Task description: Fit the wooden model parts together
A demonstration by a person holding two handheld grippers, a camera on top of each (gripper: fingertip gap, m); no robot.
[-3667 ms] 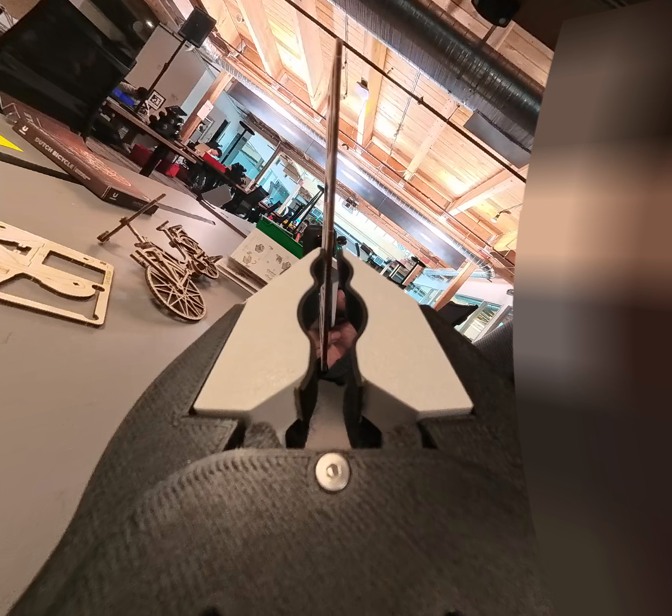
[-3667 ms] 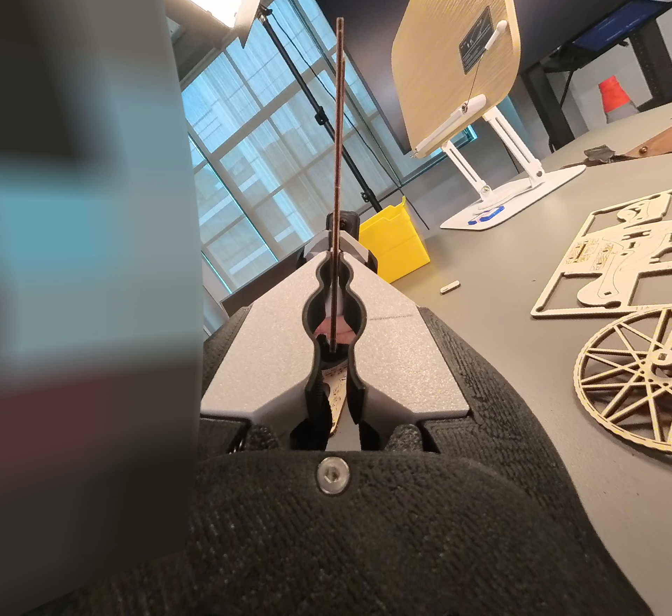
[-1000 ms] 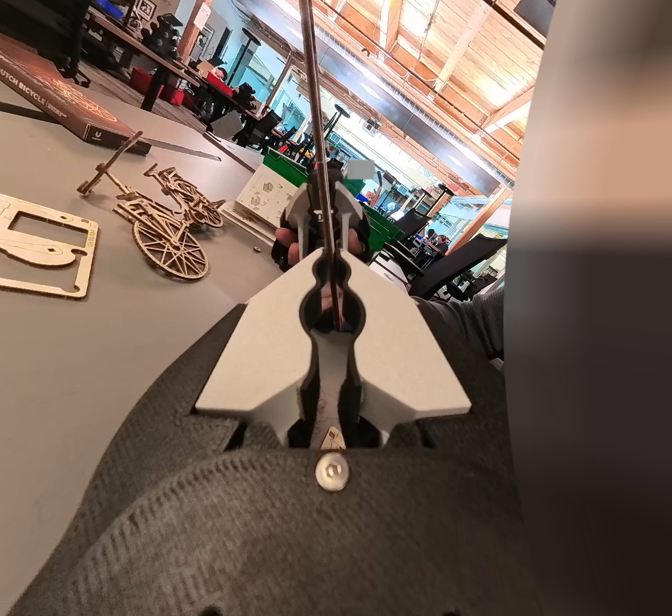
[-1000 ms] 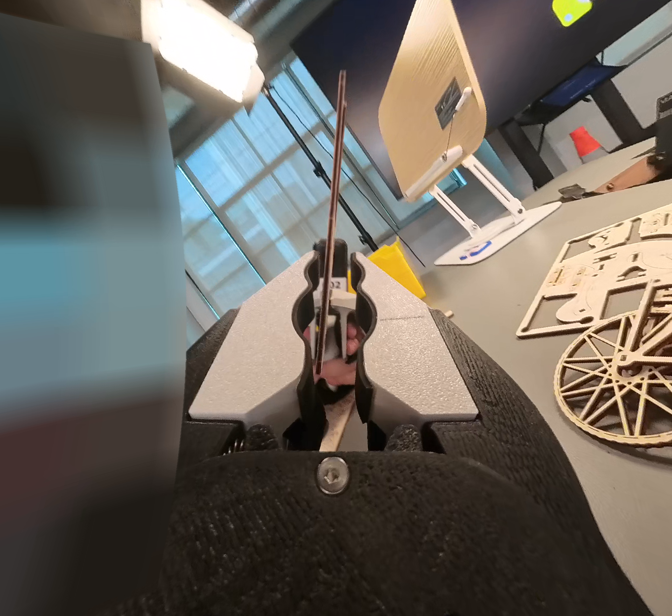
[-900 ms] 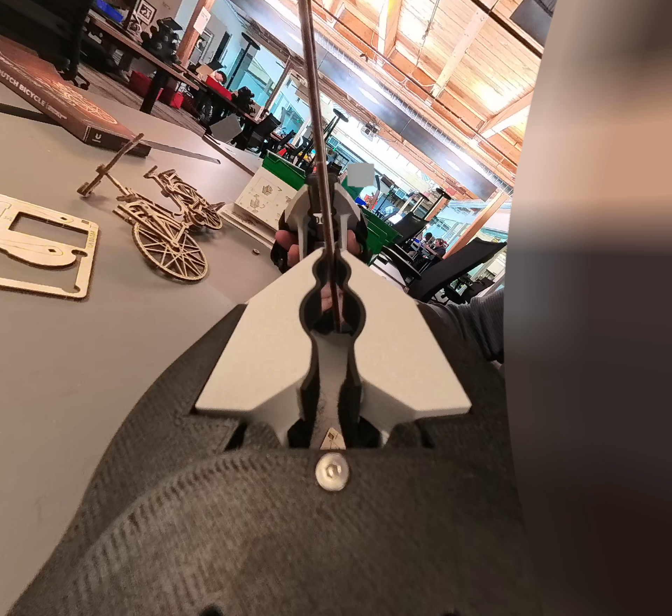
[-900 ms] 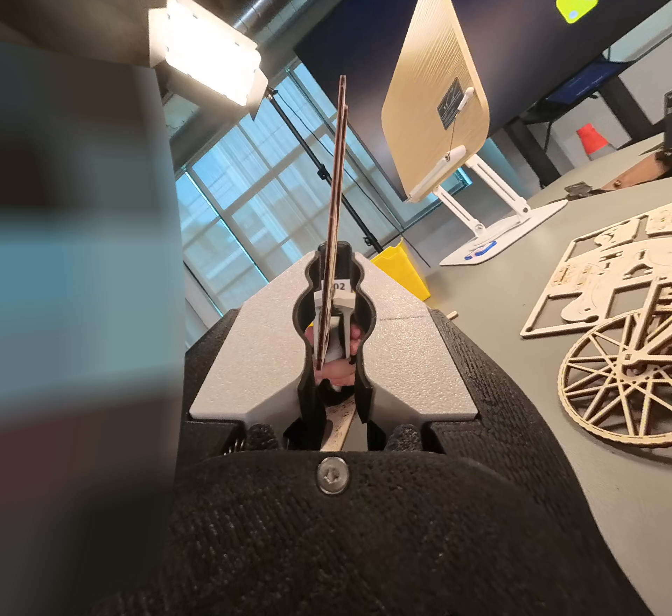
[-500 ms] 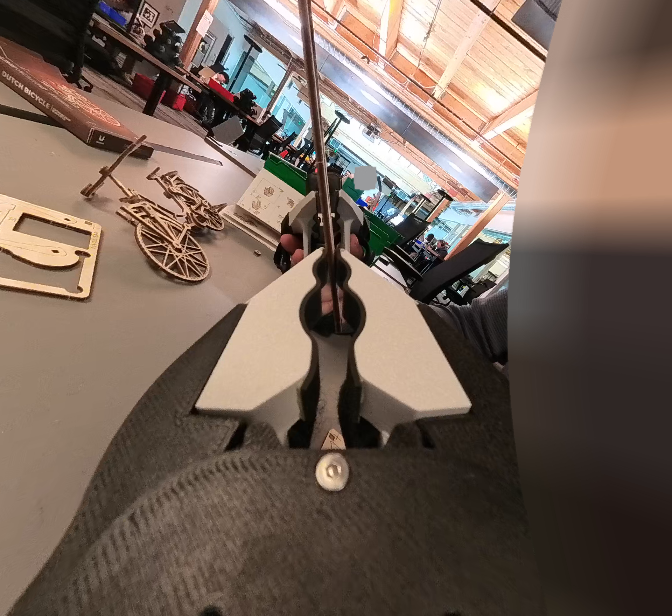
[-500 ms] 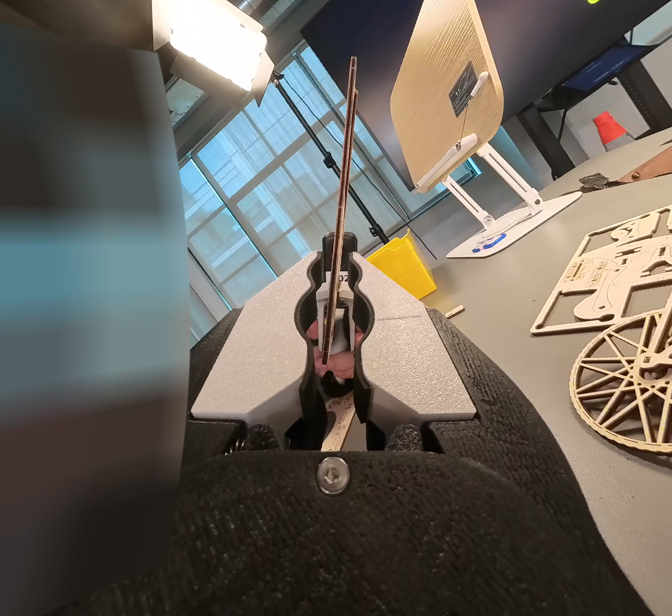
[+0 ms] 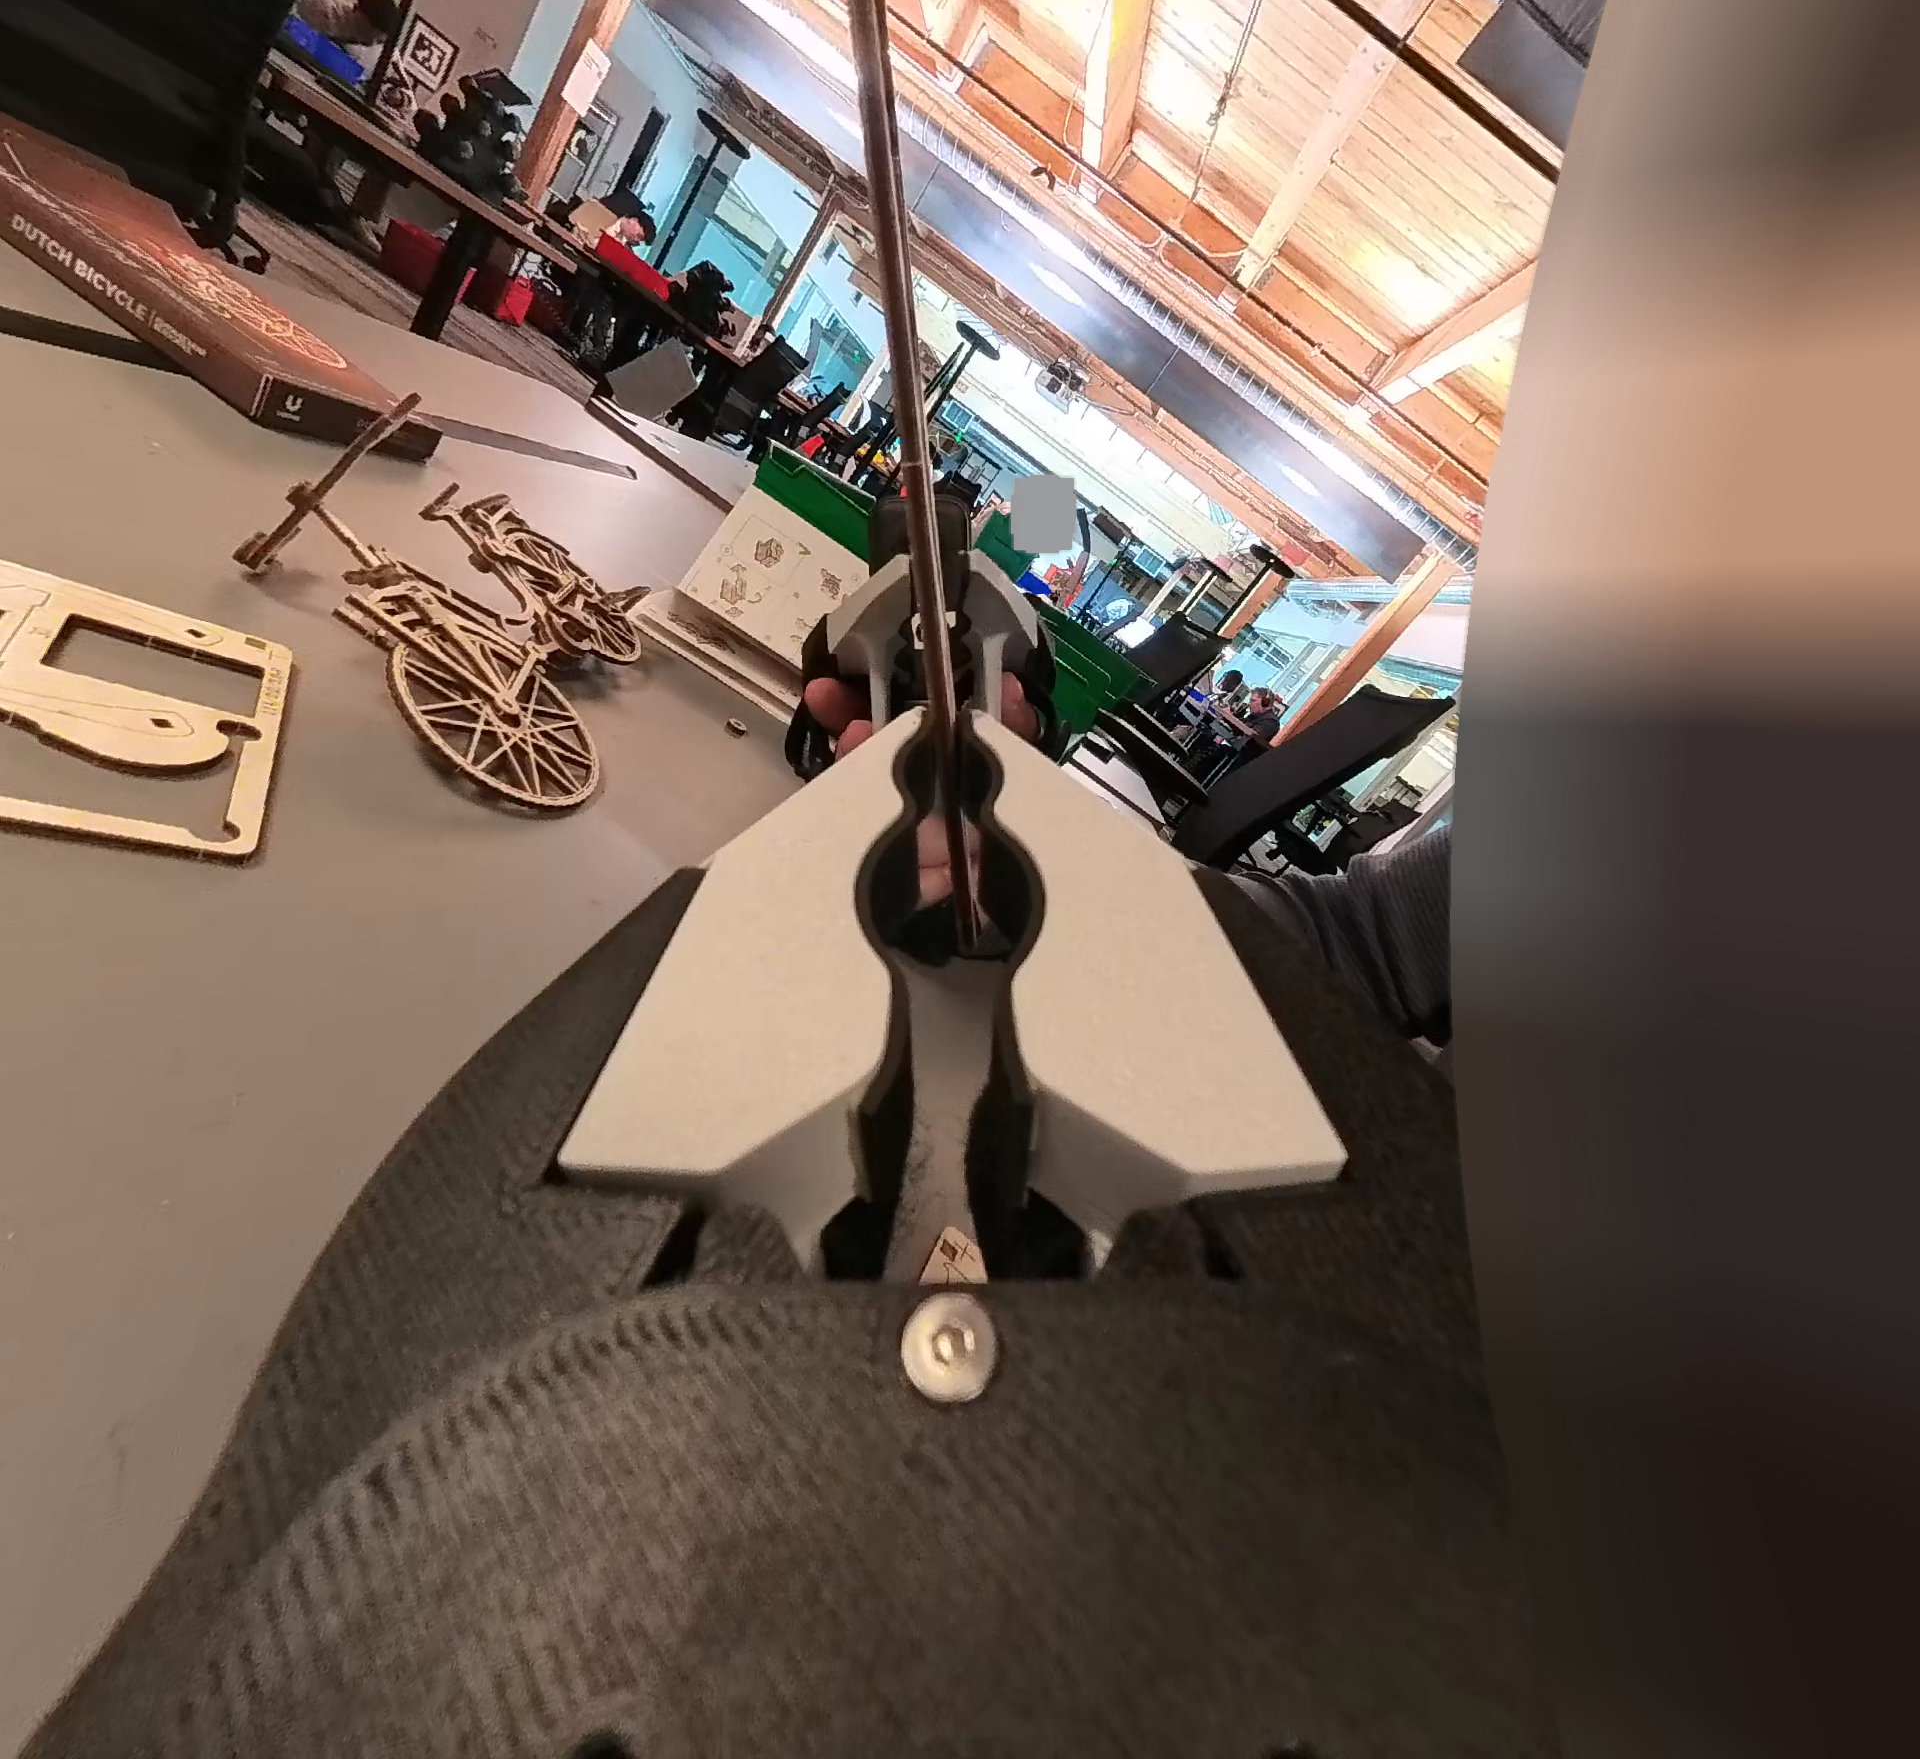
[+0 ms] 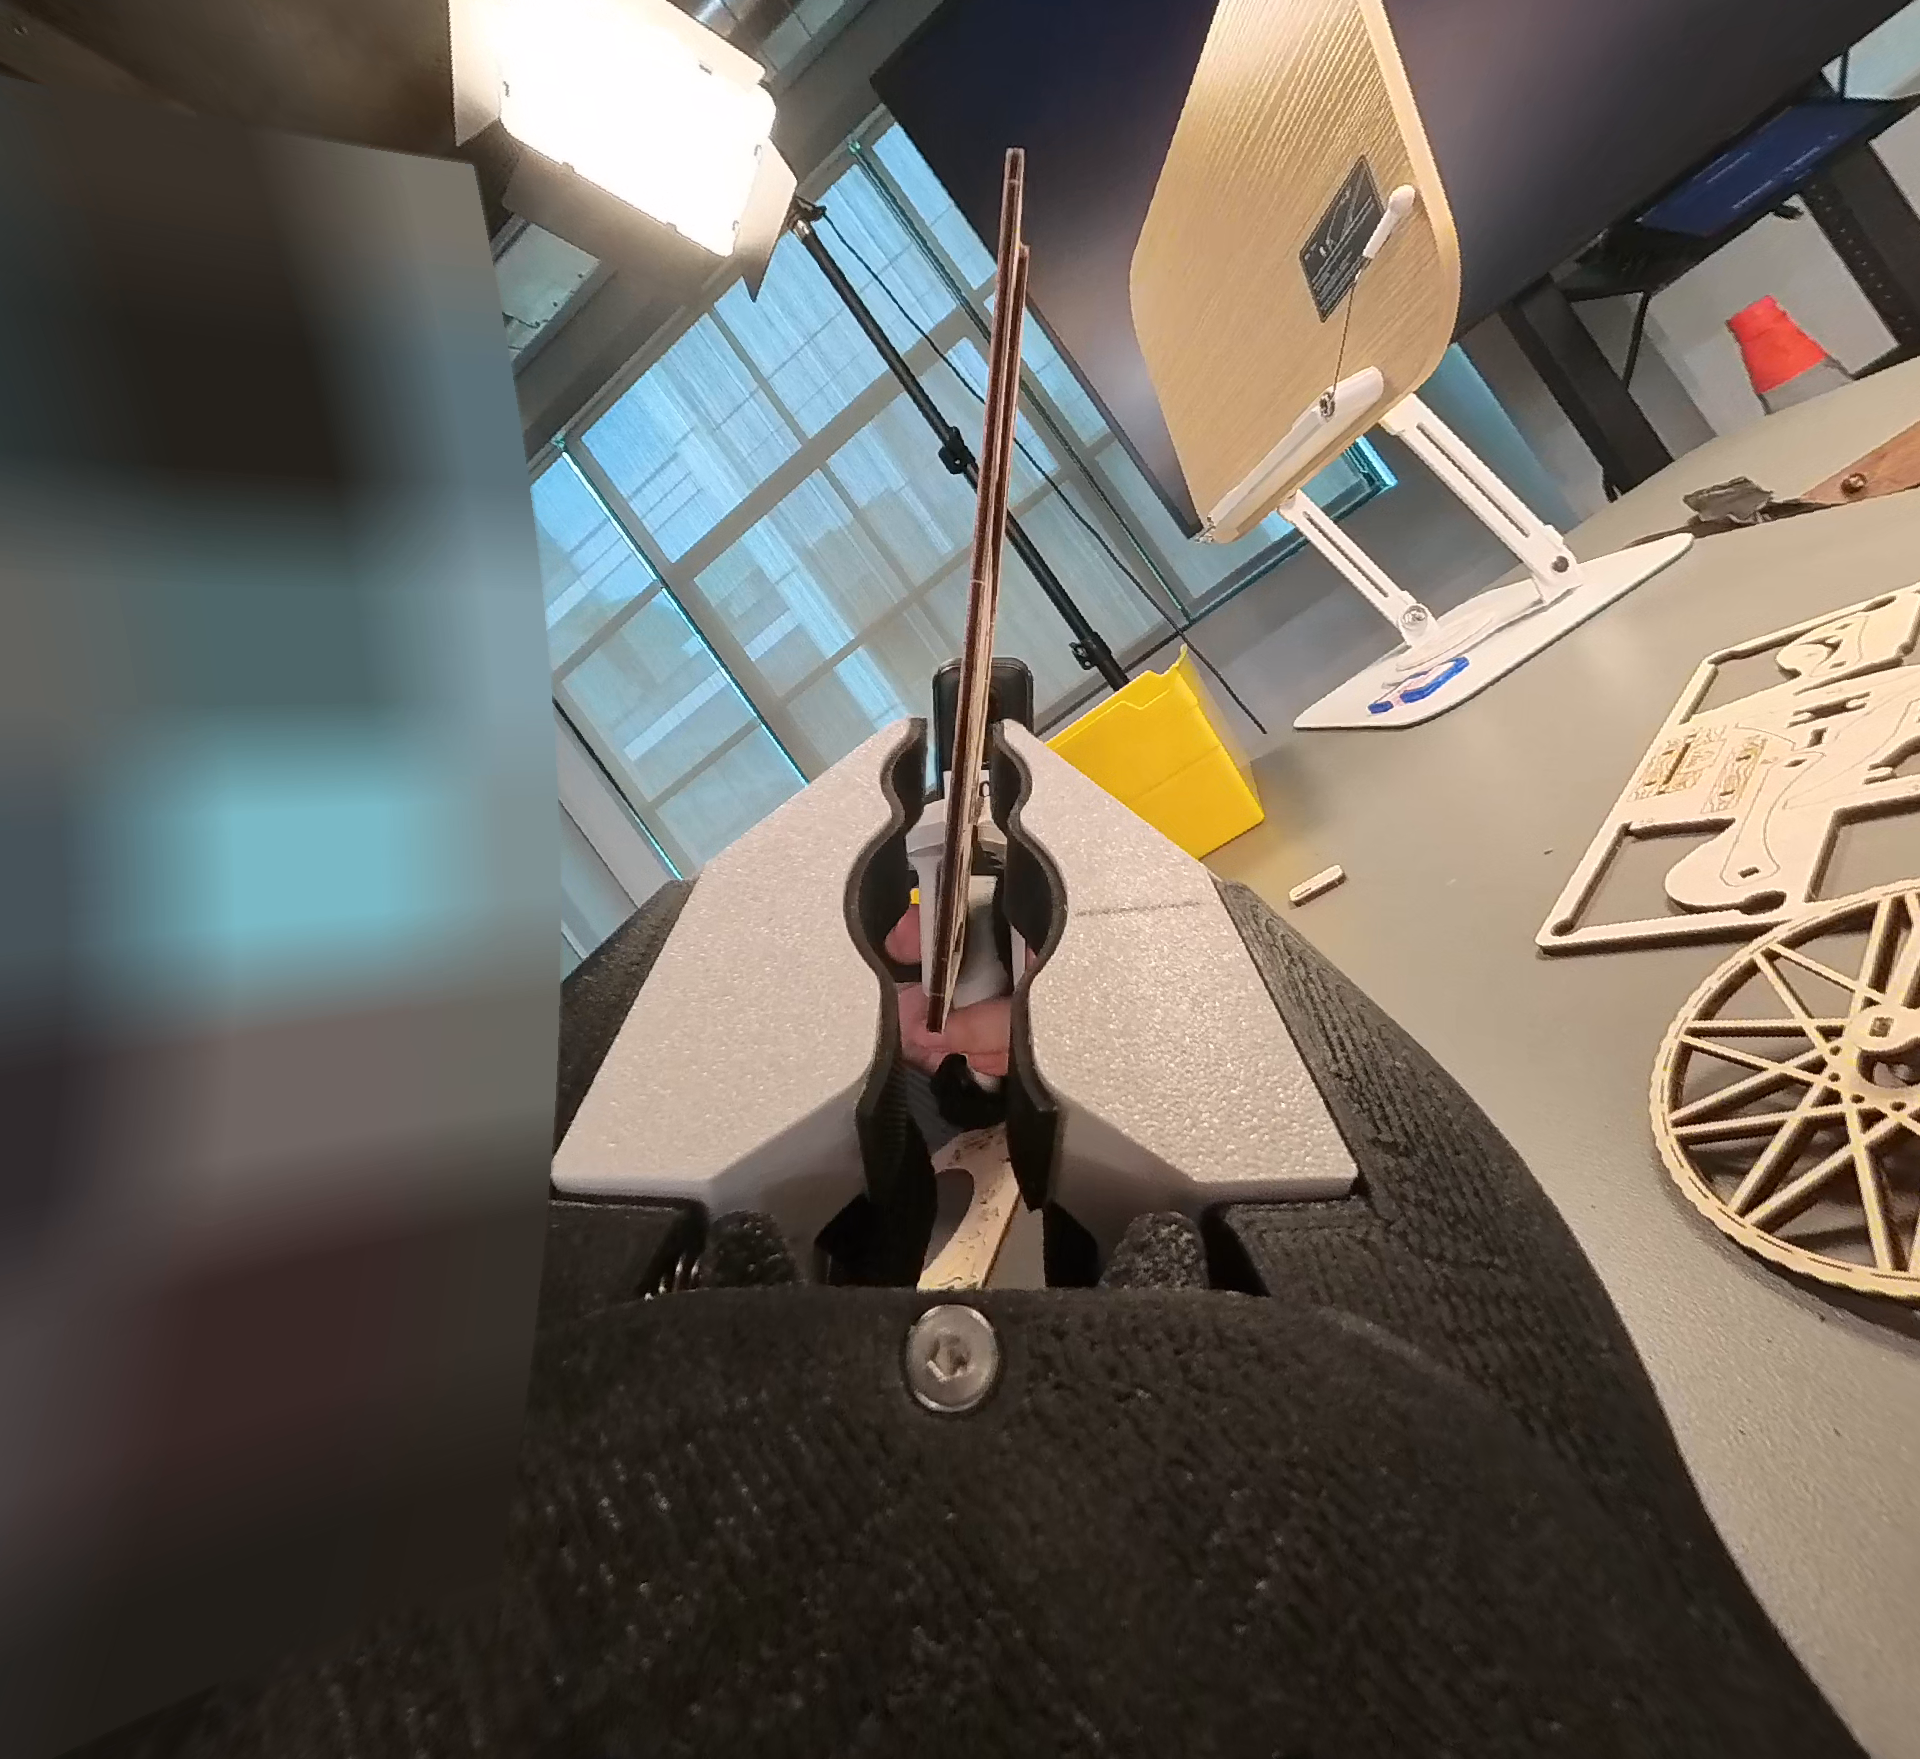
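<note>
Wooden sheets (image 9: 902,338), two thin ones pressed flat together and seen edge-on, stand upright above the grey table (image 9: 208,982), pinched from opposite ends by the left gripper (image 9: 948,753) and the right gripper (image 10: 961,764). Behind them lie a half-built wooden bicycle (image 9: 488,660), a cut-out frame (image 9: 135,722) and a brown box (image 9: 187,307); a blurred patch blocks each view's inner side.

Left gripper (image 9: 949,753) and right gripper (image 10: 961,753) face each other nose to nose above the table, both clamped tight, tilted slightly upward.
</note>
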